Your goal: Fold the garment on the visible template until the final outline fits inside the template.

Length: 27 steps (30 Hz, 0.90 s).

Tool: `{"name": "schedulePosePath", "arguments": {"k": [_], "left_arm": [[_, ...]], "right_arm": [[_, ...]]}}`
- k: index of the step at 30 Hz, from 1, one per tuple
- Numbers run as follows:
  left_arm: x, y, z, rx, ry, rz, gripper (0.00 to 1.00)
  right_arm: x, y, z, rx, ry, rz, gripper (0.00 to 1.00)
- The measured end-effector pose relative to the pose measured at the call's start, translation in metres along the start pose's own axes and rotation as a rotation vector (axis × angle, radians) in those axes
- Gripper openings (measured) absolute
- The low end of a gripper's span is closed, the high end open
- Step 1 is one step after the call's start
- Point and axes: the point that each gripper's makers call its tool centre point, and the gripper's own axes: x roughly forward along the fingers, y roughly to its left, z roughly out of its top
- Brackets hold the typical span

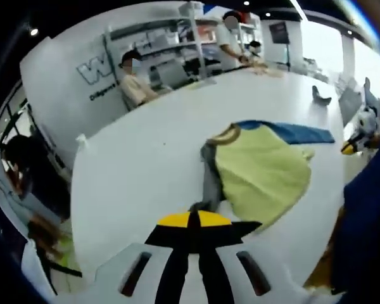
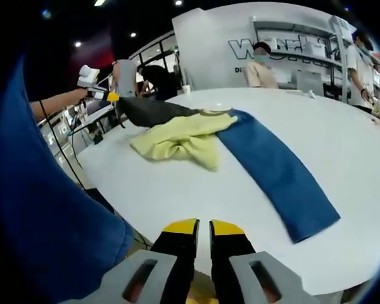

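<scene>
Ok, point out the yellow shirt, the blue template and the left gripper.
yellow shirt (image 1: 263, 171), left gripper view, middle of the yellow body.
blue template (image 2: 275, 171), right gripper view, middle of the bare strip.
left gripper (image 1: 194, 221), left gripper view, where the yellow jaw tips meet.

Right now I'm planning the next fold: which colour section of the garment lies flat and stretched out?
The blue section; the yellow part is bunched and the grey sleeve lifted.

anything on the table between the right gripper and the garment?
Nothing visible. In the right gripper view, bare white table lies between the right gripper and the yellow garment. The garment partly overlies the blue template. The left gripper is at the garment's grey part on the far side, not in the path.
</scene>
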Motion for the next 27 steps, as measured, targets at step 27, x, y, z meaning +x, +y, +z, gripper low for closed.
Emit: {"name": "schedulePosePath", "arguments": {"k": [27], "left_arm": [[0.037,0.083,-0.068,-0.22,0.069,-0.129,0.0]], "right_arm": [[0.009,0.03,0.011,0.036,-0.007,-0.04,0.03]]}}
